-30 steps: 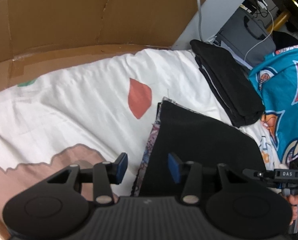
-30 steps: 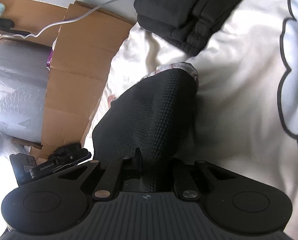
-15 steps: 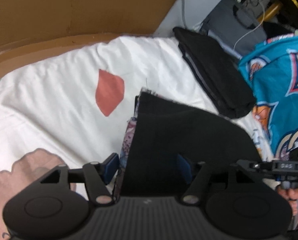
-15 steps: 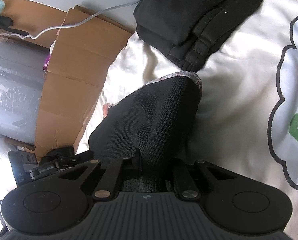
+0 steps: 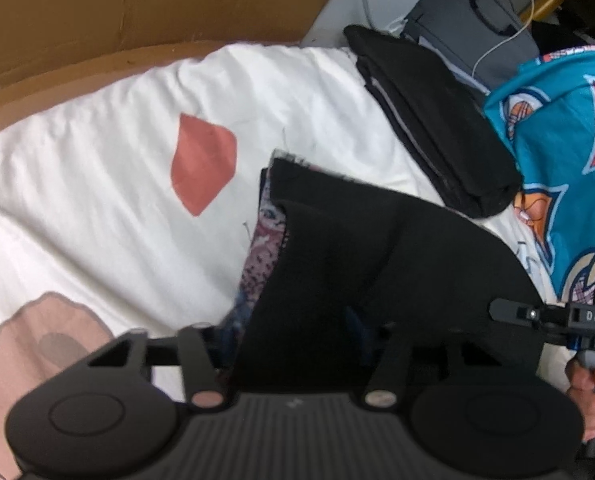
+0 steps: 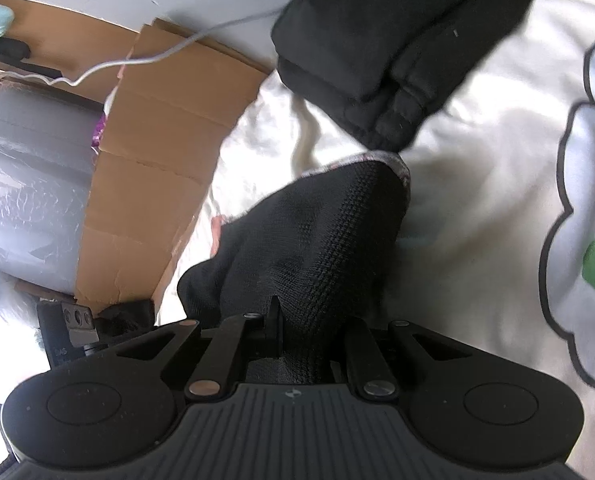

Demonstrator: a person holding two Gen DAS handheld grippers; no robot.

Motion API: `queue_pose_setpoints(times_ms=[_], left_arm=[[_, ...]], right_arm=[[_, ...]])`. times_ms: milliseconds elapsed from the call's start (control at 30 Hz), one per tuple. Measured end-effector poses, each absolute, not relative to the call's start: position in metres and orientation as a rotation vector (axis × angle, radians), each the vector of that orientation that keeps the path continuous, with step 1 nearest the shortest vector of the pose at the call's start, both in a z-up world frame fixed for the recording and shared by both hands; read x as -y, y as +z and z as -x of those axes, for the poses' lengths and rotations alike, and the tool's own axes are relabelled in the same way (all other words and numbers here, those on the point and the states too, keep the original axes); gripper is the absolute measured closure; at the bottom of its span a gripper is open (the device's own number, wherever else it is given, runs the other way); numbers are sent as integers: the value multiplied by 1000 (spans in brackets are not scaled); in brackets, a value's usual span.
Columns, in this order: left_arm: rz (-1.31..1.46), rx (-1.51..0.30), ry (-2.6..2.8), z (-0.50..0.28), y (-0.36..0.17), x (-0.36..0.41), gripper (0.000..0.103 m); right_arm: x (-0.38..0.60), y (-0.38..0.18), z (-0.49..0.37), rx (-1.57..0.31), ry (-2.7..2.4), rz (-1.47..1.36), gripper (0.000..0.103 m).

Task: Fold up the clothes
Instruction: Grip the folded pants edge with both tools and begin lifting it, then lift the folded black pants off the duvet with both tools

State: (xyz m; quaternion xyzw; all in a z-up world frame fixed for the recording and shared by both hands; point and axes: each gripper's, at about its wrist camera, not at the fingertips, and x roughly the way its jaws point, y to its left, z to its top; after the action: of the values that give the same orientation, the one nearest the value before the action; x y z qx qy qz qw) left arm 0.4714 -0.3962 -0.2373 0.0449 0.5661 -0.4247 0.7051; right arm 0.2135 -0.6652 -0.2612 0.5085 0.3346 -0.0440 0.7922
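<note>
The left gripper (image 5: 285, 328) was closing its jaws with the black garment (image 5: 377, 248) bunched between them. The right gripper (image 6: 309, 328) was clenched on the garment's other end (image 6: 317, 240), lifting it. The garment, patterned lining showing at its edge, lay on the white sheet (image 5: 97, 184). Beyond it sat a folded black pile (image 5: 437, 120), beside a teal jersey (image 5: 569, 128).
</note>
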Motion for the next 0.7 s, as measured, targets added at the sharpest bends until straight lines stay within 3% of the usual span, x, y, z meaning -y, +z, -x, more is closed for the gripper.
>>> queue_pose_setpoints(times_ms=[100,200,367,433,467,700], left_arm=[[-76,-1253,-962,-471,-230,392,68],[-77,-1243,-977,-468,-223,390,70],[-99,-1254,-947,-468,-227,399,52],[-86,-1280,-941,-471,-232,402,33],[-93,-1289,-945,-471,-235,404,29],[-107,-1285,-996,-465,-247,409,26]], right_arm=[[669,-257,-214,-699,-105,-1090,95],[671,-255,-214,-692,-114,-1077,95],[671,-258,-216,-721,-116,-1080,94],[672,-261,-215,-733,-118,-1093,94],[672,-262,-214,-739,-120,-1100,94],[669,-271,-208,-788,-126,-1123,90]])
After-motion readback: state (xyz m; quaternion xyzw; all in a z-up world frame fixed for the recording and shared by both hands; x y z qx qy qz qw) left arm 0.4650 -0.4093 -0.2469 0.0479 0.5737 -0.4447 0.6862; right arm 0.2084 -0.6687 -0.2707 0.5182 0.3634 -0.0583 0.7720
